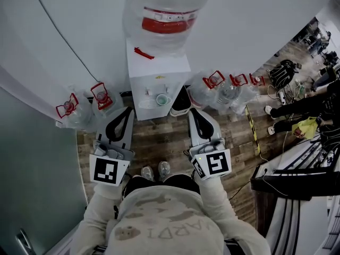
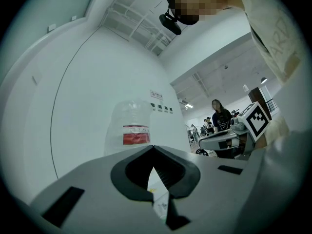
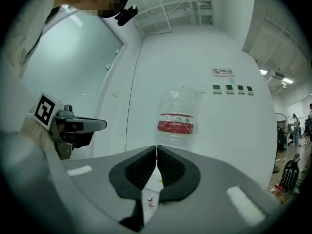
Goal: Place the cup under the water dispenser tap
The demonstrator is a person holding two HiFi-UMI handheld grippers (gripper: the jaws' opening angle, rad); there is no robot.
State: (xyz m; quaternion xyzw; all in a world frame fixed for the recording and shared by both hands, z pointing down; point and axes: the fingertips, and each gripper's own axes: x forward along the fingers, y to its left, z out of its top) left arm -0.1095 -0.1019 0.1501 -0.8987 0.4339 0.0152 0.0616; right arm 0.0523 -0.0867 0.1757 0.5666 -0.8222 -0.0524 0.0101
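Ahead, the cup [image 1: 162, 99] sits apart from closed left gripper [image 1: 128, 110] and closed right gripper [image 1: 192, 112].

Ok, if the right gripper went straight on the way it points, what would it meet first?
Probably the white front of the water dispenser, below the bottle. The right gripper aims level at it and nothing shows between them, though depth is unclear.

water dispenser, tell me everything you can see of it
The water dispenser is a white box-shaped cabinet, upright on the wooden floor against the white wall. A big clear bottle with a red label sits on its top. In its front recess stands a pale cup. On both sides stand more clear bottles with red handles.
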